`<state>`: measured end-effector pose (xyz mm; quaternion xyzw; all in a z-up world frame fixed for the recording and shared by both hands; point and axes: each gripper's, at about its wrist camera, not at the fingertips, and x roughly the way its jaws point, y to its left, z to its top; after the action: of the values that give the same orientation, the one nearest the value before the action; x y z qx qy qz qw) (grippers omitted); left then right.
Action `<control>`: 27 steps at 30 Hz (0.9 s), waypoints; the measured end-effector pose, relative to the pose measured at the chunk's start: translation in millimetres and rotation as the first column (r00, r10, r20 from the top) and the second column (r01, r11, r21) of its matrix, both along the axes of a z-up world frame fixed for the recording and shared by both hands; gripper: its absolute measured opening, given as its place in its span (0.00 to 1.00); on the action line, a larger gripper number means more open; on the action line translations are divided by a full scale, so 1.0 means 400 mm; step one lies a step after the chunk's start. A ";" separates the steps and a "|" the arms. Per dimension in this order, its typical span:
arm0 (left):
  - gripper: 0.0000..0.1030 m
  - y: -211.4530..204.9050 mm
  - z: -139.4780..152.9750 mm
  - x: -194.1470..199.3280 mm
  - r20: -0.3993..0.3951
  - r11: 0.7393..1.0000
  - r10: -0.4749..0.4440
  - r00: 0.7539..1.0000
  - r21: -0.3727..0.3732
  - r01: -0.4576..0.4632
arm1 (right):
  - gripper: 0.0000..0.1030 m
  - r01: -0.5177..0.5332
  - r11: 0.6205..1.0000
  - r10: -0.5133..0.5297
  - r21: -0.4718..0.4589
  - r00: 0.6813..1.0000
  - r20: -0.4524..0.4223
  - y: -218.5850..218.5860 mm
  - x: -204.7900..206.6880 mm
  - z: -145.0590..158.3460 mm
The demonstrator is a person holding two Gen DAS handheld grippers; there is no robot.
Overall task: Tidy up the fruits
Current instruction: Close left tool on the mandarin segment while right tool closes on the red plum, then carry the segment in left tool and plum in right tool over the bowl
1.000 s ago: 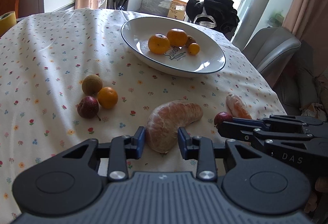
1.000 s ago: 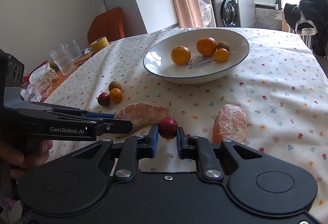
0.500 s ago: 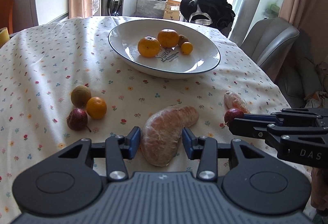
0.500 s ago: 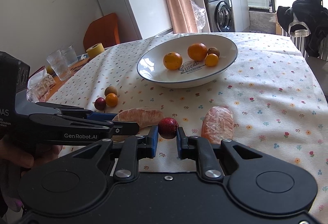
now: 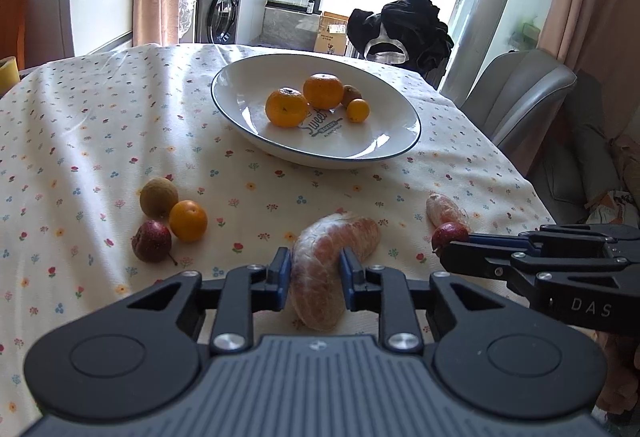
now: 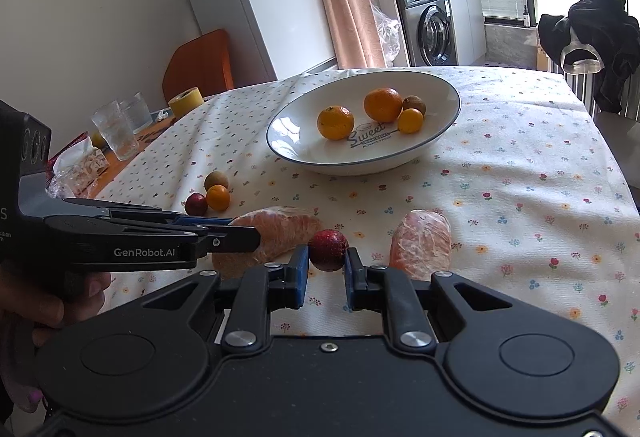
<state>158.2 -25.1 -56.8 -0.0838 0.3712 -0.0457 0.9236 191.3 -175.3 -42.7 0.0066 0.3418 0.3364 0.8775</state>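
The left gripper is clamped on the long peeled citrus piece, and the right gripper grips a small red fruit. The second peeled piece lies on the flowered cloth just right of the red fruit. A brown fruit, a small orange and another red fruit cluster at left. The plate, printed "Sweet", holds four fruits. The grippers read "GenRobot.AI" and "DAS". Only the right wrist view shows two glasses, a tape roll and a hand
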 end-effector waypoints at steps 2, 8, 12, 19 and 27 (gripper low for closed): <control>0.19 0.001 0.008 -0.006 0.007 1.000 -0.003 1.000 -0.012 0.004 | 0.16 -0.002 1.000 0.002 0.000 1.000 0.006 0.003 -0.004 0.005; 0.18 0.002 0.034 -0.028 0.047 1.000 -0.008 0.999 -0.028 0.010 | 0.16 -0.005 1.000 0.005 -0.002 1.000 0.019 0.008 -0.012 0.019; 0.17 0.009 0.054 -0.035 0.068 0.999 0.000 0.998 -0.037 0.002 | 0.16 -0.005 1.000 0.005 0.001 1.000 0.028 0.012 -0.011 0.029; 0.17 0.019 0.090 -0.033 0.108 0.999 0.013 0.994 -0.031 -0.010 | 0.16 -0.004 1.000 0.003 0.012 0.998 0.057 0.021 0.003 0.053; 0.17 0.037 0.123 -0.002 0.142 0.999 0.033 0.989 -0.020 -0.030 | 0.16 0.007 1.000 -0.009 0.023 0.996 0.084 0.024 0.039 0.072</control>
<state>157.4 -10.4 -7.6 -0.0944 0.3025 -0.0404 0.9476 207.0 -165.7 -13.8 0.0036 0.3005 0.3367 0.8923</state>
